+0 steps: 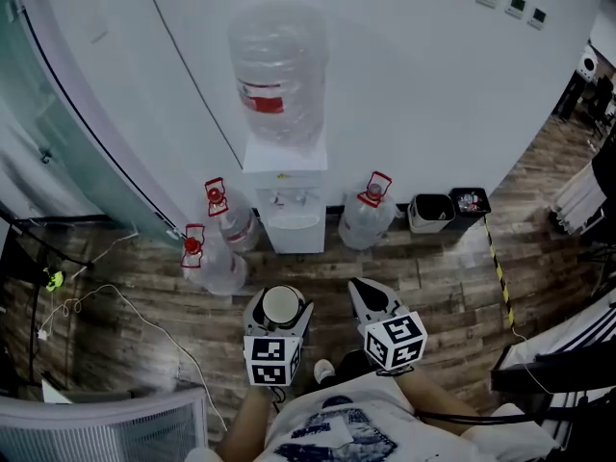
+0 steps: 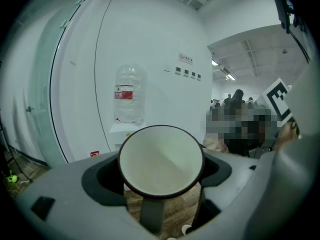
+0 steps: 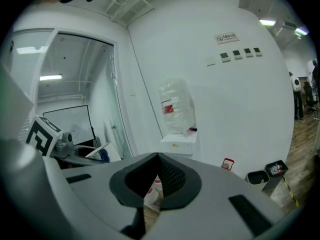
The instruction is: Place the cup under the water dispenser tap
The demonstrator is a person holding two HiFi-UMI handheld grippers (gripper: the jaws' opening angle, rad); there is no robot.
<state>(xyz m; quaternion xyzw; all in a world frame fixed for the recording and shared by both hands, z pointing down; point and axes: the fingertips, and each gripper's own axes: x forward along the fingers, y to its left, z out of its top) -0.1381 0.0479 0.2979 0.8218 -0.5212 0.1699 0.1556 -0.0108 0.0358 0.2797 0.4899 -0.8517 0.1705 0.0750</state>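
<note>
A white cup (image 1: 281,306) with a dark rim sits upright and empty between the jaws of my left gripper (image 1: 279,295), which is shut on it; in the left gripper view the cup (image 2: 161,159) fills the middle. The white water dispenser (image 1: 284,195) stands against the curved wall ahead, a clear bottle (image 1: 277,70) on top and its taps (image 1: 292,199) above a recess. The cup is well short of it, out over the wooden floor. My right gripper (image 1: 366,294) is beside the left, jaws together with nothing in them (image 3: 156,159).
Spare water bottles with red caps stand on the floor left (image 1: 218,266) (image 1: 234,221) and right (image 1: 366,219) of the dispenser. Two small bins (image 1: 430,212) (image 1: 470,200) sit further right. A glass partition (image 1: 58,114) runs at left, with a cable (image 1: 144,320) on the floor.
</note>
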